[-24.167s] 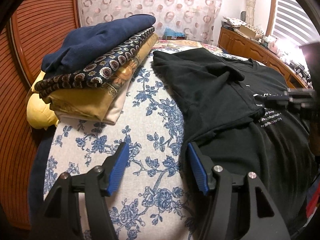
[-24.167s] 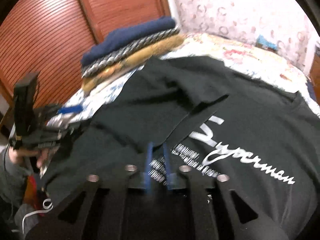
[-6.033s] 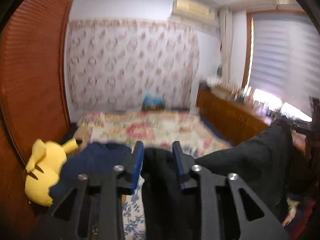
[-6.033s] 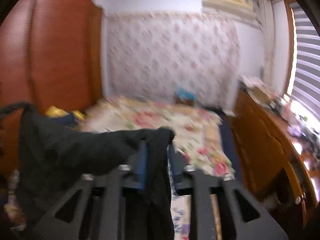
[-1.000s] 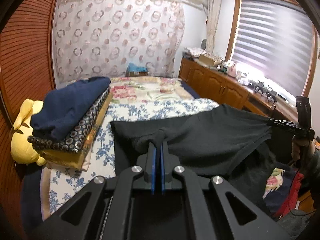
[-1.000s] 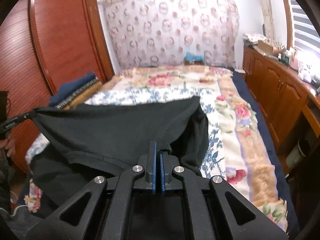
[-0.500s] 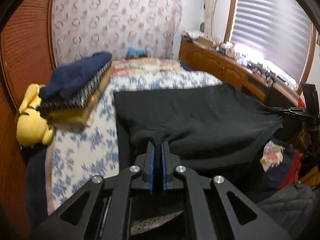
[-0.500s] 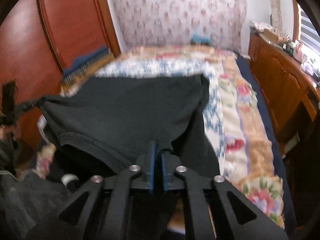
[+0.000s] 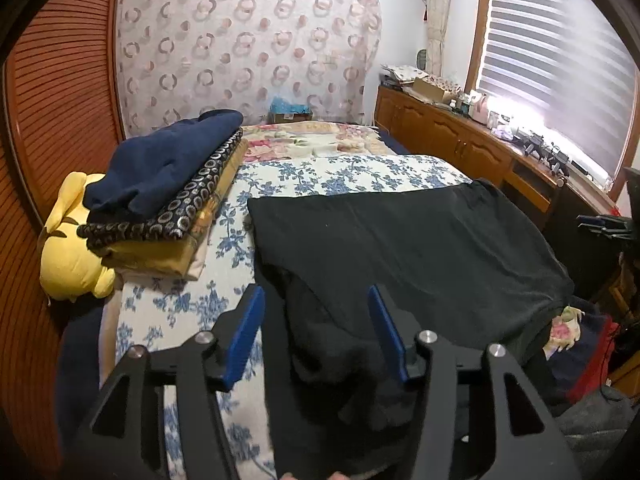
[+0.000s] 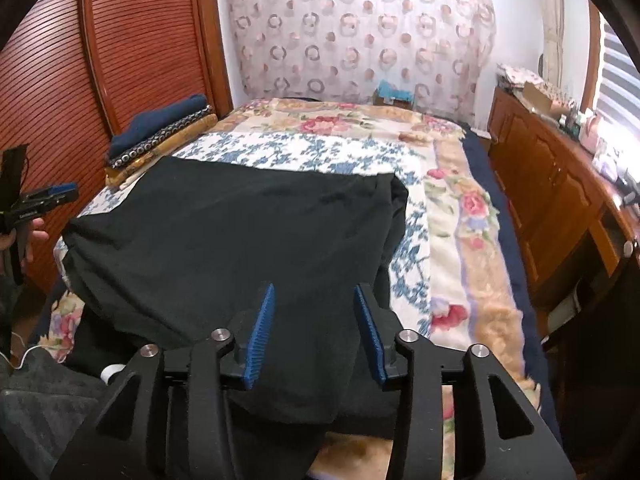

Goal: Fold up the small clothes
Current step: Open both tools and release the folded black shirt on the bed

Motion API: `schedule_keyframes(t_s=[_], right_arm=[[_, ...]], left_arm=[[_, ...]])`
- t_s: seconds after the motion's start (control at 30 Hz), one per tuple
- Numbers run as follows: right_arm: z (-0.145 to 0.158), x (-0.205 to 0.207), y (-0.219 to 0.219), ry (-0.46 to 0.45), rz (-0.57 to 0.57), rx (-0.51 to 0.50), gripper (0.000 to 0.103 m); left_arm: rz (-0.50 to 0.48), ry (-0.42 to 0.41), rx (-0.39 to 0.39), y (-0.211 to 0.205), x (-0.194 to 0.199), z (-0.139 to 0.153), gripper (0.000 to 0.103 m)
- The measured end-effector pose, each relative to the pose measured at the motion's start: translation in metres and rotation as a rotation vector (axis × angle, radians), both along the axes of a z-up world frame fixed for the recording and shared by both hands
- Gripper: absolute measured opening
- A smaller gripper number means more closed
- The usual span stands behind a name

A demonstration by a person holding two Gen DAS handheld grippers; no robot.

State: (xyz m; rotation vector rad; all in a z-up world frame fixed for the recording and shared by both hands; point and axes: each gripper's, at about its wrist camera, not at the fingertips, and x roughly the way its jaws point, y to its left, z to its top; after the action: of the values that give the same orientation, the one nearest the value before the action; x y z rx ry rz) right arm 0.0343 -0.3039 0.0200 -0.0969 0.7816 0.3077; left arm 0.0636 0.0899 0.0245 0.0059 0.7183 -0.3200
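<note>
Jaws opening, black shirt (image 9: 400, 240) between; yellow plush (image 9: 70, 248) left view only.

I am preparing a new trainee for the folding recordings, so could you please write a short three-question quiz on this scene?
1. True or false: the black garment hangs in the air between the two grippers.
2. What lies on top of the folded pile at the bed's left side? A) a navy garment B) a white towel C) a red jumper
3. Fill in: the yellow plush toy sits between the pile and the ____ wardrobe door.

Key
1. False: it lies spread on the bed; the jaws of the left gripper and right gripper are opening, their pads clear of the cloth.
2. A
3. wooden
</note>
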Motion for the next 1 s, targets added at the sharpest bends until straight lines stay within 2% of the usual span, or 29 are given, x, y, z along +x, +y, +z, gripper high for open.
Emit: schedule_keyframes(t_s=[0.2,0.43,0.67,1.0], right_arm=[[-0.002,0.038,-0.01,-0.032,-0.017,-0.003,0.054],[-0.03,0.122,-0.02,-0.017,-0.038,-0.024,0.055],[-0.074,0.205,-0.036,0.087,-0.079,-0.019,0.055],[-0.098,0.24,-0.041,0.14,-0.057,0.007,0.057]], left_arm=[[0.006,0.034,0.03,-0.006,0.048,-0.011,0.054],[0.027,0.107,0.07,-0.008,0.121,-0.041,0.054],[0.035,0.18,0.061,-0.008,0.169,-0.063,0.054],[0.035,0.23,0.091,-0.014,0.207,-0.087,0.054]])
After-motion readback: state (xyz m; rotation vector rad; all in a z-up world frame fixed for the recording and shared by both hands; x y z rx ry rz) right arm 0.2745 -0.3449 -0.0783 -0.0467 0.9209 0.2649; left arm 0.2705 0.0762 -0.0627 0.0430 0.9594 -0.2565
